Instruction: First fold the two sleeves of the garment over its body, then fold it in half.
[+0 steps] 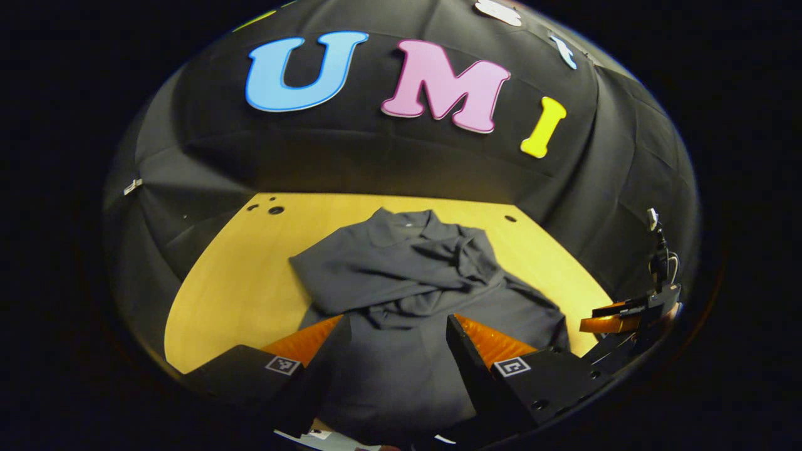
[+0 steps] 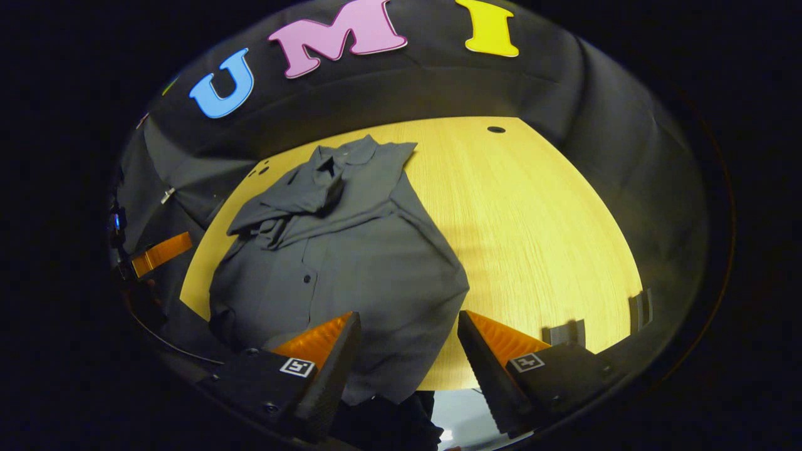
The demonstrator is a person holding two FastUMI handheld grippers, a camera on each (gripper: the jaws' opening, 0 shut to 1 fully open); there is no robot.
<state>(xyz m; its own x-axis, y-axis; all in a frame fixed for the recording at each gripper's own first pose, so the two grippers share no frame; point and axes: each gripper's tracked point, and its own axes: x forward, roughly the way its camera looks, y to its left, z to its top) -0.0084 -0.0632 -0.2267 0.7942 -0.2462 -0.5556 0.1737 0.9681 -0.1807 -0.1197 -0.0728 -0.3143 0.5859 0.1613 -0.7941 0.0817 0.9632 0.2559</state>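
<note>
Lying on the yellow table [image 2: 539,213], the grey shirt [image 2: 351,250] has both sleeves folded in; left gripper [image 1: 395,351] and right gripper [image 2: 407,351] hover with fingers apart.

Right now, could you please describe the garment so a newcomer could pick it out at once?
Start at the yellow wooden table below the black cloth wall. The garment lies on its left part: a dark grey collared, buttoned shirt, sleeves bunched across its chest. It is the one soft, dark thing on the pale wood.
</note>
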